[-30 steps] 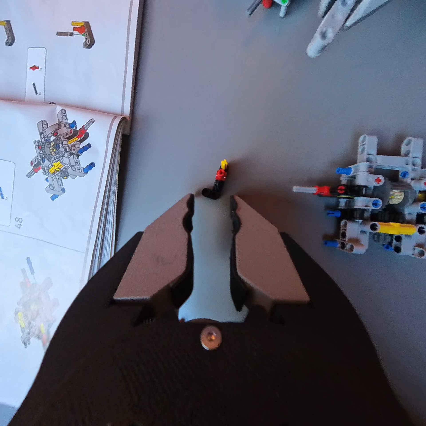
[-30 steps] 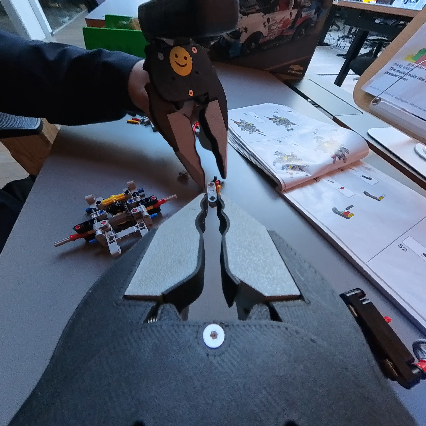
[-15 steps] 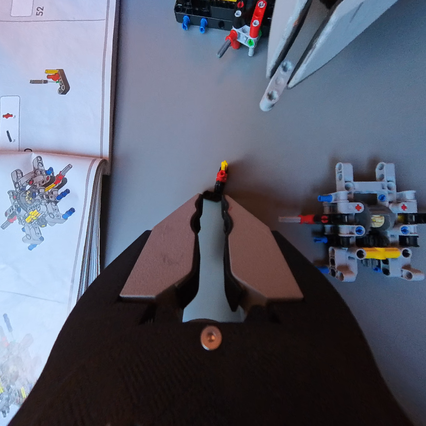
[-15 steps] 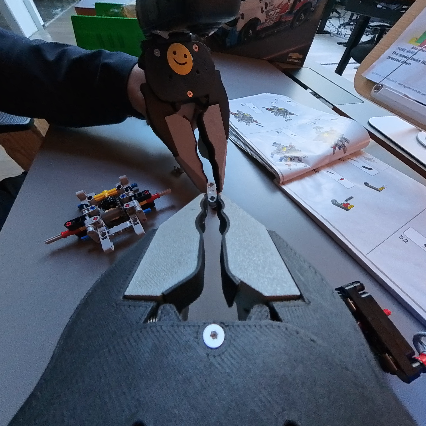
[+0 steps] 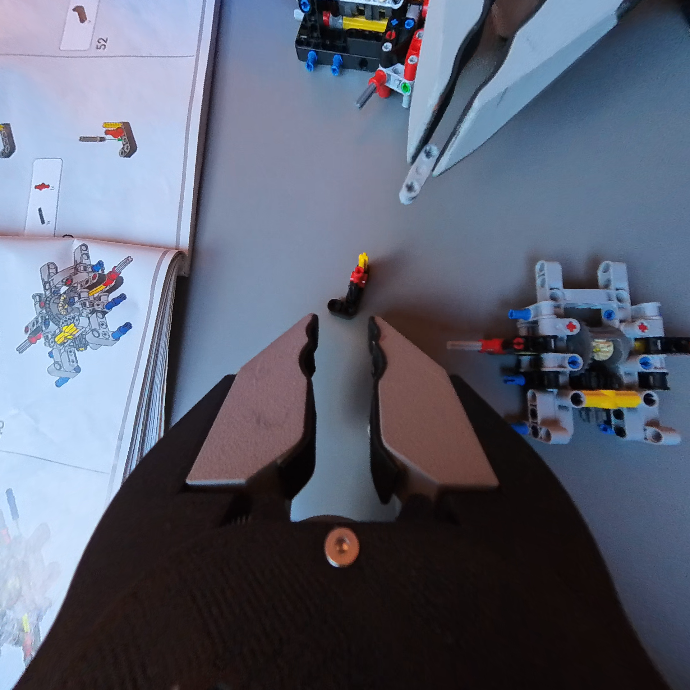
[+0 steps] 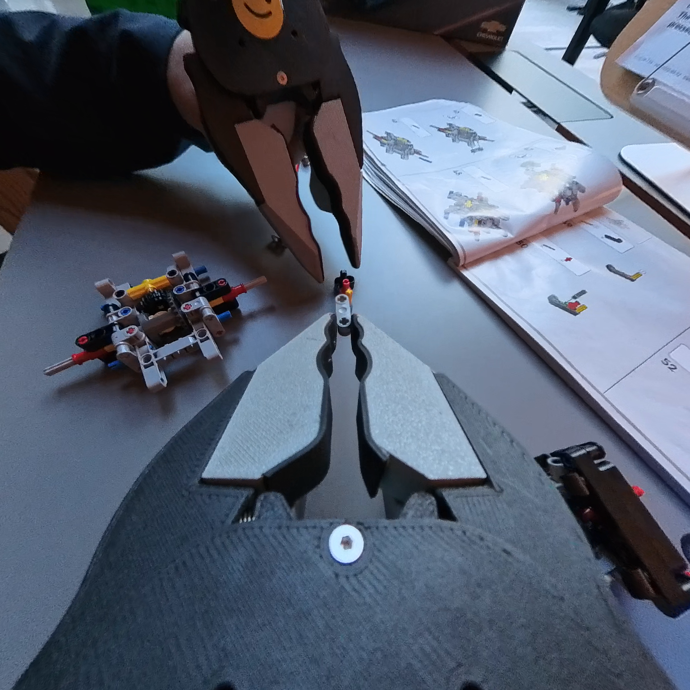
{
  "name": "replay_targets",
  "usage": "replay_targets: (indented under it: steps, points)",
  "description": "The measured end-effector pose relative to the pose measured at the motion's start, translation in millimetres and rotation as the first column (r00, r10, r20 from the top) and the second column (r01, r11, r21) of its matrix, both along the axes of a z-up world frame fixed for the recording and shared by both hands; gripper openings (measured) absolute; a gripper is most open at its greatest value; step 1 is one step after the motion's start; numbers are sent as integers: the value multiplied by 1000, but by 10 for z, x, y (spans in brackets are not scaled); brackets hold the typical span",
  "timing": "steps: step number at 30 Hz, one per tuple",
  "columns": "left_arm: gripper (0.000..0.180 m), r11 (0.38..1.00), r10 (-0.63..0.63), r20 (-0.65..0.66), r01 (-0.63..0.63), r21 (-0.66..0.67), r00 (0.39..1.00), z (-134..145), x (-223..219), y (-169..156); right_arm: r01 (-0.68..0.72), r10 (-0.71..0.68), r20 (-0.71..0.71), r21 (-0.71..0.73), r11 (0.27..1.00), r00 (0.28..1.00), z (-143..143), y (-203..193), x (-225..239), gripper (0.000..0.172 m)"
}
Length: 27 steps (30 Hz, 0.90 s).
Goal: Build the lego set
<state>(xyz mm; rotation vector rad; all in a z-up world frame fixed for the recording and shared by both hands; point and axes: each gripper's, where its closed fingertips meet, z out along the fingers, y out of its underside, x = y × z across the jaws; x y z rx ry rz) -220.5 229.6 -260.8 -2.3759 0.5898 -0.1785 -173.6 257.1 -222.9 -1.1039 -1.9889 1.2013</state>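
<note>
Where legible, booklet (image 5: pixel 112 93) page numerals

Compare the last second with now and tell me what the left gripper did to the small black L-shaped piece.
Half a second ago the left gripper had its fingertips closed around the L-piece. Now it is open and drawn back, the piece lying free on the table just ahead of the tips. The right gripper stays clamped on its small grey beam; the grey assembly has not moved.

Grey table (image 5: pixel 283 179) | open instruction booklet (image 5: pixel 93 336) at its edge | grey-black brick assembly (image 5: pixel 593 358) well apart | black brick assembly (image 5: pixel 351 33) | dark box (image 6: pixel 466 22) behind
</note>
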Motion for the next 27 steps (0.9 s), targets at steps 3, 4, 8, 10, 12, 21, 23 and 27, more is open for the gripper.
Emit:
replay_targets:
  steps: [3, 4, 8, 10, 12, 21, 23, 27]
  points:
    - [26, 1000, -19, 4, 19, 0, 1000, -26, 22, 30, -1, 1, 27, 12, 1000, 1000, -47, -5, -10, 4]
    - [27, 1000, -26, 2, 26, 0, 1000, -34, 27, 45, -1, 1, 36, 13, 1000, 999, -59, -6, -13, 4]
    - [28, 998, -53, 2, 53, 17, 999, -6, 60, 89, 0, -1, 73, 21, 1000, 997, -116, -7, -27, 4]
    - [27, 998, -61, 6, 60, 17, 998, -16, 71, 83, -4, 1, 97, 31, 1000, 995, -157, -13, -33, 4]
    - [29, 998, -57, -1, 57, 7, 998, -53, 62, 66, -6, 1, 113, 40, 999, 994, -186, -17, -36, 4]
    - [39, 999, 3, -16, -2, 43, 1000, -42, -15, 32, -5, 2, 108, 30, 1000, 994, -172, -15, -34, 4]
    - [39, 999, 4, -35, -2, 52, 999, -40, -23, 32, -5, 2, 109, 28, 1000, 994, -172, -15, -34, 4]
    - [38, 999, 7, -24, -6, 53, 1000, -44, -9, 45, 2, -4, 103, 19, 1000, 995, -157, -3, -39, 4]
